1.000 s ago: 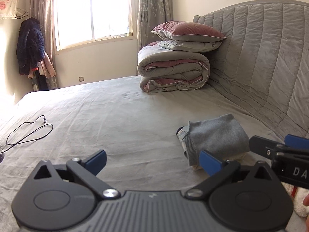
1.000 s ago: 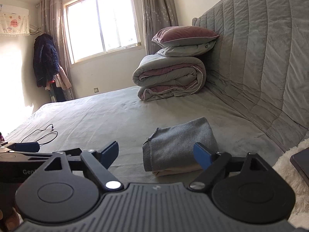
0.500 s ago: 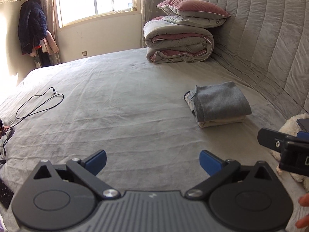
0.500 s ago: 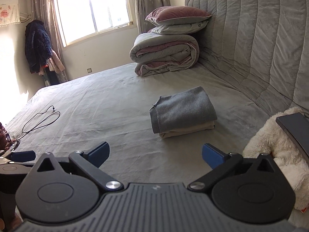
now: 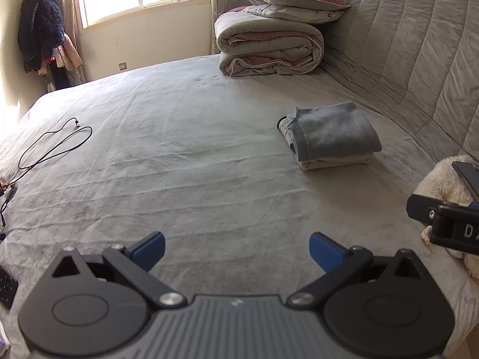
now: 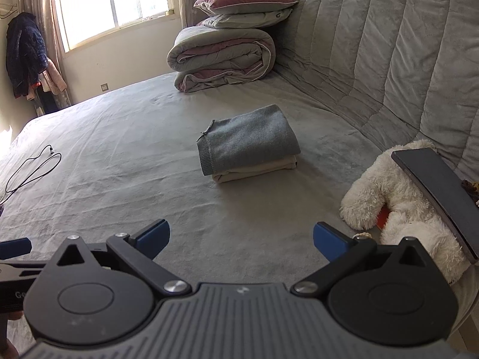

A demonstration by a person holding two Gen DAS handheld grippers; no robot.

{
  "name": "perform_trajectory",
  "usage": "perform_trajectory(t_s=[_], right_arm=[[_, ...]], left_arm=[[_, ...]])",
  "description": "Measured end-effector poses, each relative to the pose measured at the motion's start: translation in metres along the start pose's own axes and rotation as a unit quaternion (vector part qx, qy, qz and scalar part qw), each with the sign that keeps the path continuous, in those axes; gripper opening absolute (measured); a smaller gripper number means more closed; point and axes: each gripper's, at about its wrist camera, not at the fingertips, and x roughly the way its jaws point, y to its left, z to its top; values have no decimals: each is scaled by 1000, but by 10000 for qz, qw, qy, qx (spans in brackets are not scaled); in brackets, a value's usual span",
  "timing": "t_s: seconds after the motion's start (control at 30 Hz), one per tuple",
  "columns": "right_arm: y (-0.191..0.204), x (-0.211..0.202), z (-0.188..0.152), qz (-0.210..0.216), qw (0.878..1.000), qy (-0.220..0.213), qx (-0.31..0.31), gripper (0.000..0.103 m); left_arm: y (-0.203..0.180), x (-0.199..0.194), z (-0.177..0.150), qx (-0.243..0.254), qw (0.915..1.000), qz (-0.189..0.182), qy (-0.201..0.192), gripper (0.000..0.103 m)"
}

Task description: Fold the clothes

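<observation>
A folded grey knit garment (image 5: 335, 130) (image 6: 250, 140) lies on top of a folded cream garment (image 5: 336, 161) (image 6: 254, 172), a small stack on the grey bed sheet (image 5: 194, 149) (image 6: 119, 155) near the padded headboard. My left gripper (image 5: 236, 248) is open above the sheet, well short and to the left of the stack, with nothing between its blue-tipped fingers. My right gripper (image 6: 241, 239) is open too, empty, in front of the stack. The right gripper's body shows at the left wrist view's right edge.
A rolled duvet (image 5: 269, 48) (image 6: 221, 56) with two pillows sits at the far end. A white plush toy (image 6: 398, 194) (image 5: 443, 179) with a dark flat slab (image 6: 434, 191) lies at the right. A black cable (image 5: 54, 146) (image 6: 33, 167) trails on the left. Coats (image 5: 42, 42) hang by the window.
Both grippers have pulled back and risen away from the folded stack, which now sits farther off. The plush toy has come into view. Both stay open.
</observation>
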Motion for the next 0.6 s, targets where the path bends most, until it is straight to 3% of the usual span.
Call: perform_trajectory(t_s=[0.6], right_arm=[[9, 0, -5, -163, 9996, 93, -215, 103]], left_arm=[[4, 7, -1, 19, 9999, -11, 170, 102]])
